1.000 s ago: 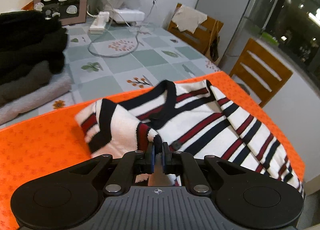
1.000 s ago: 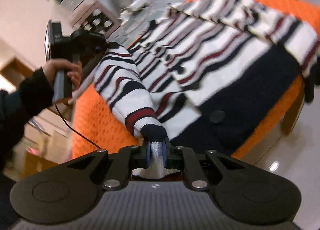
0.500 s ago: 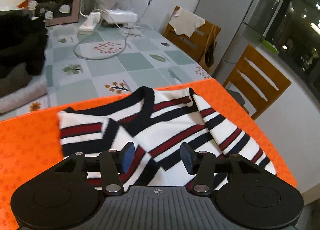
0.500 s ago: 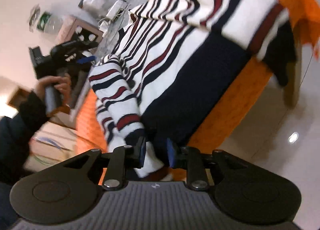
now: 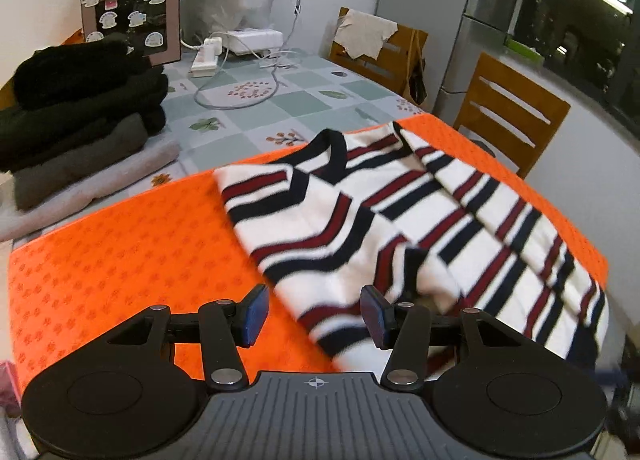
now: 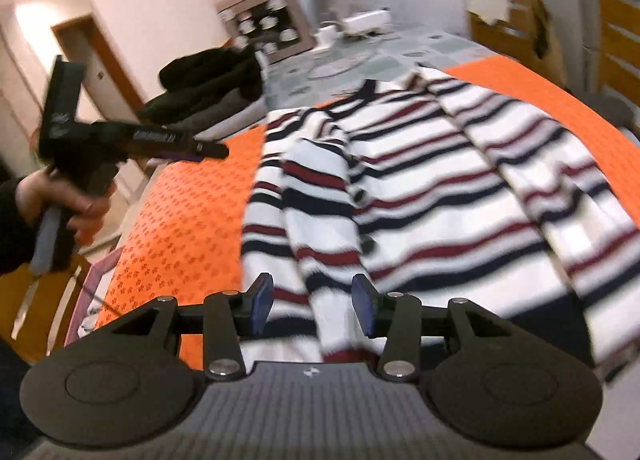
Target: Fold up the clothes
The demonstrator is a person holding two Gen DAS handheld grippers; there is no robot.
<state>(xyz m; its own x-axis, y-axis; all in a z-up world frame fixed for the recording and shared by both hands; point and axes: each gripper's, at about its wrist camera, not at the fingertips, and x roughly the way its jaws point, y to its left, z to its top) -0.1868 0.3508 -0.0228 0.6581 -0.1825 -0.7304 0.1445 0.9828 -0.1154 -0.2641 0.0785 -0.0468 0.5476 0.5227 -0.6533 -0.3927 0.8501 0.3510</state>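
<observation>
Both sleeves lie folded over the striped sweater.
Left gripper and right gripper hover, jaws spread; flatten sleeves before folding the body.

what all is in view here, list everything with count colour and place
striped sweater: 1, white with navy and red stripes, spread on the orange mat, both sleeves folded in over the body
orange mat: 1, orange with a small pattern, covering the near end of the table
tablecloth: 1, pale green and white checks, far half of the table
folded clothes stack: 1 pile, black over grey, left side of the table
cabinet: 1, pinkish, far left corner
power strip: 1, white, far end of the table
wooden chairs: 2, brown, right of the table
left gripper: black with blue pads, open, above the near sweater edge
right gripper: same colours, open, over the folded sleeve
hand: 1, holding the left gripper's handle
</observation>
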